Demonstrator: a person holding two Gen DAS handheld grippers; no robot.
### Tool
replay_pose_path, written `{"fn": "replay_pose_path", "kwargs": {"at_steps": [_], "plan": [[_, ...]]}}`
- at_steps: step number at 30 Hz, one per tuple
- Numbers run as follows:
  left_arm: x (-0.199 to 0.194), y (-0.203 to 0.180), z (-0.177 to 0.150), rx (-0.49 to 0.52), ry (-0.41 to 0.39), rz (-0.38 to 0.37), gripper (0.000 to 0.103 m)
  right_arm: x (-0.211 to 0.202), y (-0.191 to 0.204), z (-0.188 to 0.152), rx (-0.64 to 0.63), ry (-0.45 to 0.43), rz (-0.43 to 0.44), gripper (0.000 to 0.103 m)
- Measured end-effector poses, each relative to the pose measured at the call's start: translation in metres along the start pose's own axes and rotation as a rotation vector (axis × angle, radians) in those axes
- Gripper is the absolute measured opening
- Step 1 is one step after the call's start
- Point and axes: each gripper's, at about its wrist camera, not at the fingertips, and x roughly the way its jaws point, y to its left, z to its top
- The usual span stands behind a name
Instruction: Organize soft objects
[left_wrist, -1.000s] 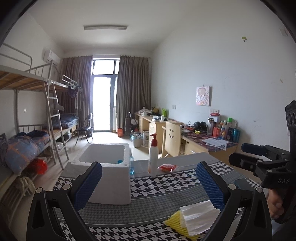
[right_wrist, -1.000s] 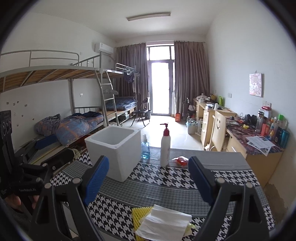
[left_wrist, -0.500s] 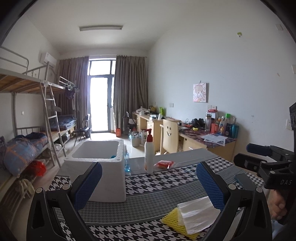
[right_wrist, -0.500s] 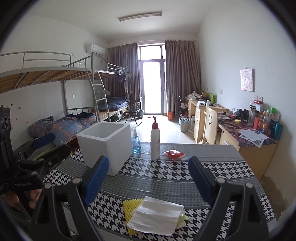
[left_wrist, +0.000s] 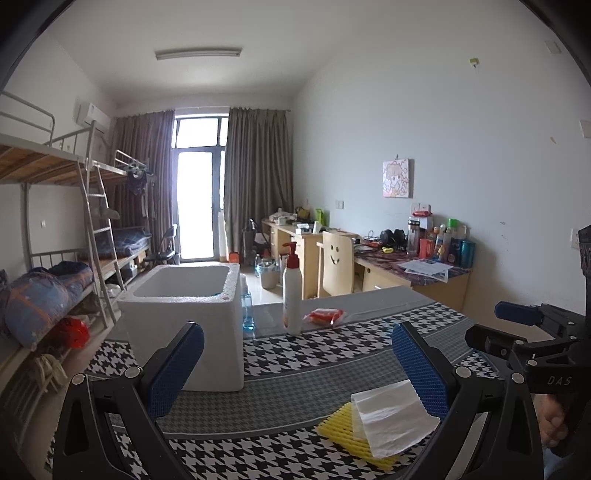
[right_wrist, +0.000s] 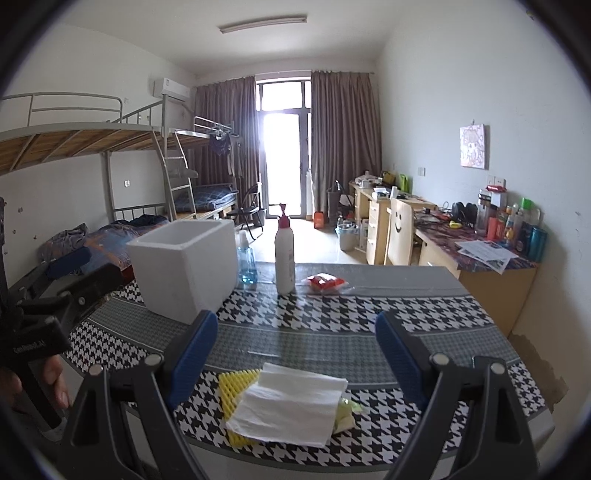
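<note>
Starting: nothing binned yet
Pile: tissue (right_wrist: 291, 402) on yellow mesh (right_wrist: 236, 384), table (right_wrist: 332, 339) near edge
Box (right_wrist: 184, 269): far left corner
Grippers: left (left_wrist: 295, 365), right (right_wrist: 295, 354) wide open, empty

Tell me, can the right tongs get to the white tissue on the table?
Probably yes. The right tongs are open and empty, and the white tissue lies just ahead of them near the table's front edge, on top of a yellow pad. Nothing stands between them.
</note>
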Motion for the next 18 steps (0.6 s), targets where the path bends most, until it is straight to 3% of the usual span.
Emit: {"fn": "replay_pose_path", "kwargs": {"at_steps": [10,18], "plan": [[0.009,-0.001,-0.011,-0.03,0.016,-0.005,0.102,0.004,-0.008,-0.012,0.03,0.024,-0.002,0.09],[0.023,0.001,-0.024,-0.051,0.074,-0.029,0.102,0.008,-0.013,-0.023,0.032,0.048,-0.026,0.09]]}}
